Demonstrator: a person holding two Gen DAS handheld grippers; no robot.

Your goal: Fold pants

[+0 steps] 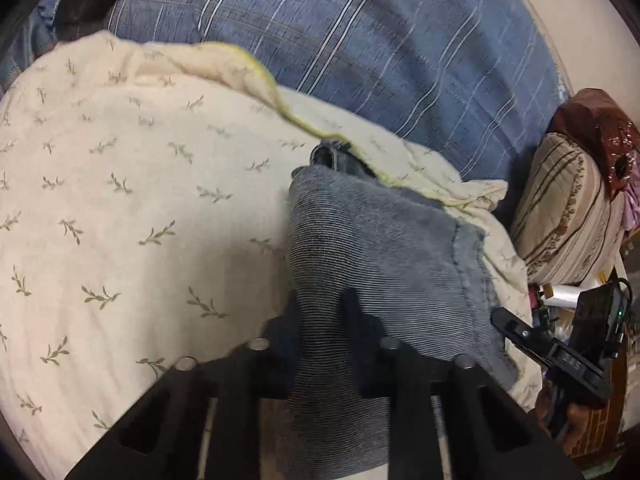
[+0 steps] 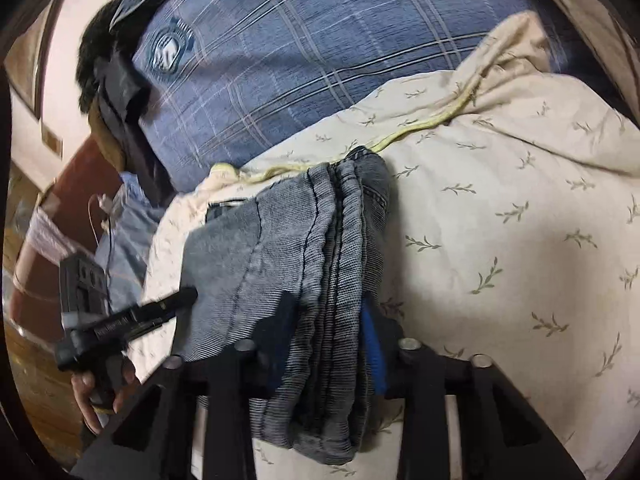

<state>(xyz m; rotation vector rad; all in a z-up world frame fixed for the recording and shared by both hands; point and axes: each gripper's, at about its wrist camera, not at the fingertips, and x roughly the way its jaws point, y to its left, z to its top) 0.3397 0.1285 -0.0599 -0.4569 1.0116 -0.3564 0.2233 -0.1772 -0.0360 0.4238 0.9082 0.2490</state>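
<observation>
I have both tongs clamped on the jeans (image 2: pixel 304 264): left gripper (image 1: pixel 320 312) pinching a single fold, right gripper (image 2: pixel 328 320) gripping the stacked seams. The jeans lie bunched near the quilt's (image 1: pixel 120 200) yellow-piped edge. I judge I should carry both ends level, lay them flat, and release only once the edges align.

You're over a bed w/ a cream cover (image 1: pixel 120 200), leaf-sprig print, yellow piping along its edge. To one side there's a striped quilted cushion (image 1: pixel 568 216) w/ a shiny brown-red cloth (image 1: pixel 596 128) on top, clutter just below it; wall (image 1: pixel 560 12) behind is pale pinkish. Other side: wood floor (image 2: pixel 36 376) & reddish-brown furniture (image 2: pixel 76 184), light dim & warm.
</observation>
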